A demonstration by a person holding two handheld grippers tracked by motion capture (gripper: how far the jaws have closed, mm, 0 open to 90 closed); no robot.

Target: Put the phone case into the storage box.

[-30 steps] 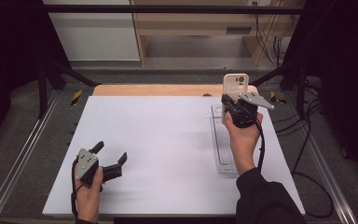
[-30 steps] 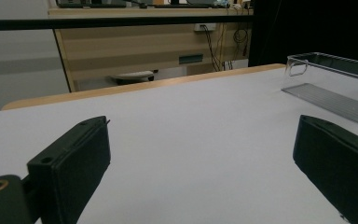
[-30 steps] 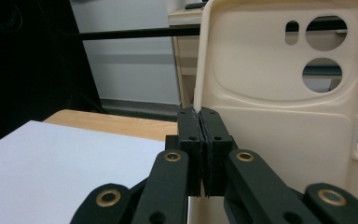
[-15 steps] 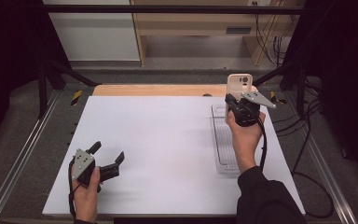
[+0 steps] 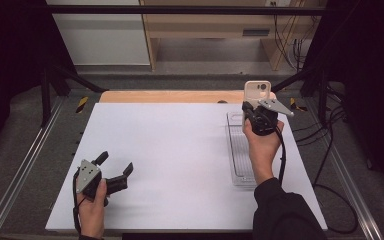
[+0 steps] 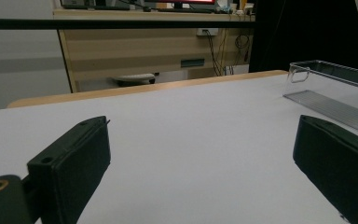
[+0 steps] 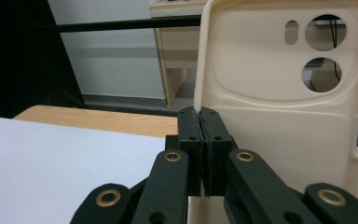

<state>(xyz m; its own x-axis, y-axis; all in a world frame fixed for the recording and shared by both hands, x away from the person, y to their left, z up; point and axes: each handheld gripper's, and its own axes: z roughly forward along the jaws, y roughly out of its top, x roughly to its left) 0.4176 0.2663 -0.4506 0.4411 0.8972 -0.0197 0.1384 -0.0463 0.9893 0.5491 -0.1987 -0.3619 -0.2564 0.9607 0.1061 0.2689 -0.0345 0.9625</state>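
The right gripper (image 5: 256, 107) is held up above the far end of the tray (image 5: 240, 155), and its fingers (image 7: 200, 140) are pinched together on the edge of a cream phone case (image 5: 256, 91). The case stands upright in that grip, its camera holes at the top, lifted clear of the tray. In the right gripper view the case (image 7: 279, 93) fills the space just past the fingers, which close on its left edge so tightly that I see no gap between them; how much of the edge lies between them I cannot quite tell from here.

The tray is clear plastic, long and narrow, lying on the white counter (image 5: 180, 150) under the right hand (image 5: 261, 145). A black cable hangs from that gripper past the tray's outer side.

Well away from the tray, near the counter's front corner on the other side, the left gripper (image 5: 114, 165) rests low in the left hand (image 5: 92, 207). Its fingers (image 6: 74, 163) stand wide apart with bare counter between them. From the left gripper view the tray (image 6: 331, 88) shows beyond the right-side finger, with nothing standing between.

Past the tray, a wooden strip (image 5: 170, 96) edges the counter's far side, and a pale wooden desk (image 5: 215, 30) stands farther back.
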